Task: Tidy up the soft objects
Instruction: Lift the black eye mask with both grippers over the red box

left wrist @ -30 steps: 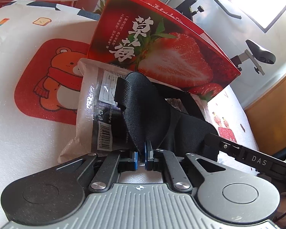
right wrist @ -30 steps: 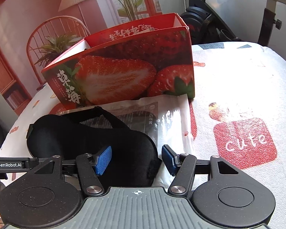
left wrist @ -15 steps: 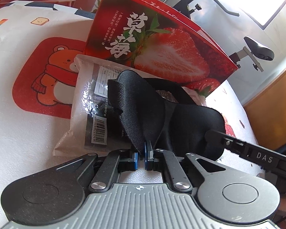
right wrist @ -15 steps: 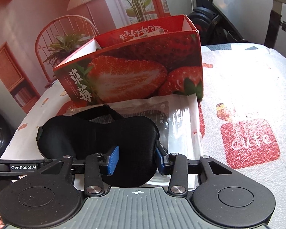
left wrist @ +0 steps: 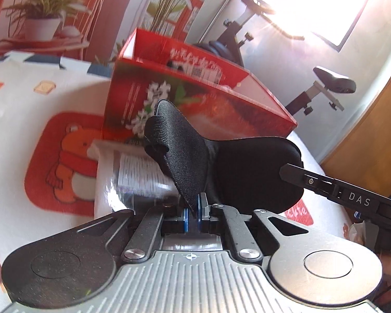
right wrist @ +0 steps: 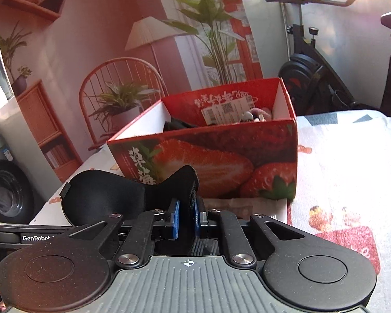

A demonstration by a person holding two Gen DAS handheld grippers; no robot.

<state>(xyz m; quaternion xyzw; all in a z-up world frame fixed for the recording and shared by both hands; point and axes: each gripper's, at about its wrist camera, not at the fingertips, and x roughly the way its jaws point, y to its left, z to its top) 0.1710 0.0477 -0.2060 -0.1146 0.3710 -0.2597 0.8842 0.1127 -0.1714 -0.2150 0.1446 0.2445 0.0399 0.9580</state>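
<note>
Eye mask [left wrist: 247, 172], black and padded, hangs between my two sets of jaws, clear of the cloth-covered bench [right wrist: 352, 161]. My left gripper [left wrist: 193, 210] has its jaws pressed together on one end lobe, where the strap [left wrist: 156, 135] folds over. My right gripper [right wrist: 186, 217] has its jaws just closing onto the other lobe, with the fabric pinched between the blue pads [right wrist: 175, 217].

So the mask's long axis runs from one hand to the other, crosswise to the way both grippers point. Straight ahead of both stands the strawberry box [right wrist: 221, 167], open at the top with some small things already inside, its long side roughly parallel to the stretched mask. Its rim stands higher than the mask does in the right wrist view, so I judge the coming move must go up and forward over the near wall. Neither hand looks clearly nearer the box. Below the mask lies a plastic packet [left wrist: 133, 177], flat against the box's foot.
</note>
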